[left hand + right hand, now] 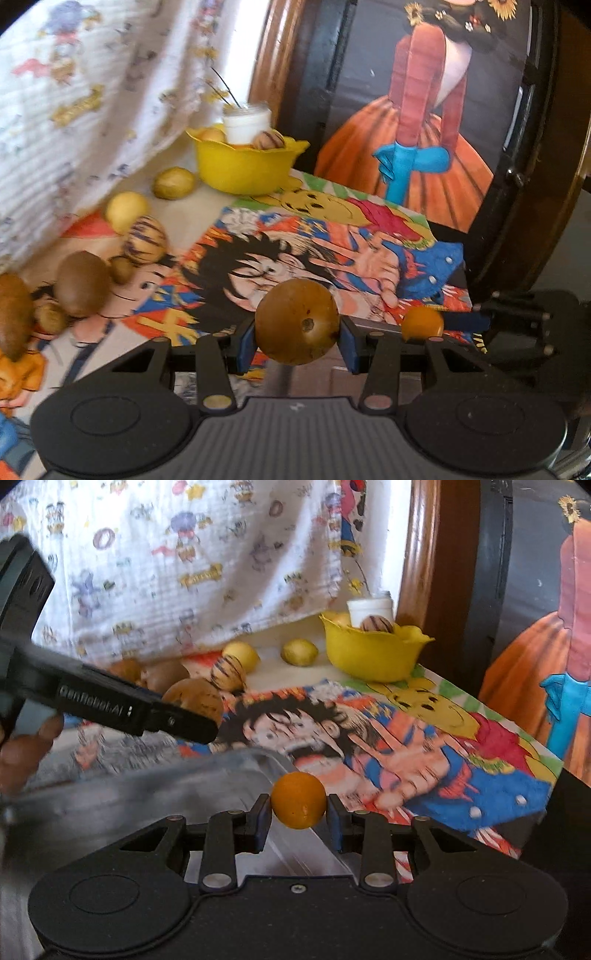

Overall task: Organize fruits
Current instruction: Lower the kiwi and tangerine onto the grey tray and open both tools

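My left gripper (297,345) is shut on a round brown fruit (297,319), held above the cartoon-printed table cover (332,251). In the right wrist view that brown fruit (195,698) shows at the left, behind one of the left gripper's black fingers (177,722). My right gripper (299,819) is shut on a small orange fruit (298,799), which also shows at the right of the left wrist view (423,324). A yellow bowl (243,170) (373,657) at the back holds a few fruits and a white jar (245,125).
Loose fruits lie along the left by a hanging printed cloth (184,554): two yellow ones (127,212) (173,182), a striped one (144,240) and several brown ones (83,282). A clear plastic container (258,755) lies under my right gripper. A dark framed picture (424,110) stands behind.
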Tool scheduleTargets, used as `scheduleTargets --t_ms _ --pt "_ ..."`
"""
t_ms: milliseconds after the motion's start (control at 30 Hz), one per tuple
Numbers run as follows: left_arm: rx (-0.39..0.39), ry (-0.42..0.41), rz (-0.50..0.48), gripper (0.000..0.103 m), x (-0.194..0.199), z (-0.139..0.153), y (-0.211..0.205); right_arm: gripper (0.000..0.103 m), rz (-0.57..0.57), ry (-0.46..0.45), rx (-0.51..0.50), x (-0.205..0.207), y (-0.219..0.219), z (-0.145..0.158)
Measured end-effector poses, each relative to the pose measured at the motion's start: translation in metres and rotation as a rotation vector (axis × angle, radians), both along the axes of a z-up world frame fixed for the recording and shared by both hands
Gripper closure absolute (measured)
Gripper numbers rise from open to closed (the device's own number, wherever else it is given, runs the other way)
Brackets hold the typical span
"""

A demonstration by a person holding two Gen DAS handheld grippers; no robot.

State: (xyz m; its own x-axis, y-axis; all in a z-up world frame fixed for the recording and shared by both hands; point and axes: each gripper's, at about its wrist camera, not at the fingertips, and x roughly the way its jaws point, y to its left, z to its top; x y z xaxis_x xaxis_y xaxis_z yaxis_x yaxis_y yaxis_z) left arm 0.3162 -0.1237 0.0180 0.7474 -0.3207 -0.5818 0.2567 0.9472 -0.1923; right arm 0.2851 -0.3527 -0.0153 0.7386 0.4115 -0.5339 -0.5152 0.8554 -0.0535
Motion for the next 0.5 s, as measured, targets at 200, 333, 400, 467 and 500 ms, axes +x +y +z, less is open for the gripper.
scheduleTargets --t_ms 200,333,400,467,500 --pt "0.037 0.038 -0.028 0.053 0.008 -0.017 -0.021 0.069 -0.028 -0.015 -0.023 -0.003 -0.005 -0.012" --pt "0.054 0.058 -0.043 0.053 0.014 -0.028 -0.031 0.069 -0.044 -0.013 -0.024 -0.003 -0.009 -0.02" --pt "0.057 0.059 -0.046 0.053 0.015 -0.03 -0.035 0.069 -0.041 -0.016 -0.024 -0.005 -0.01 -0.022" --pt "0.065 0.056 -0.05 0.053 0.016 -0.032 -0.037 0.069 -0.04 -0.019 -0.026 -0.006 -0.01 -0.023" --pt "0.068 0.056 -0.051 0.053 0.016 -0.033 -0.039 0.069 -0.04 -0.019 -0.026 -0.005 -0.009 -0.023"
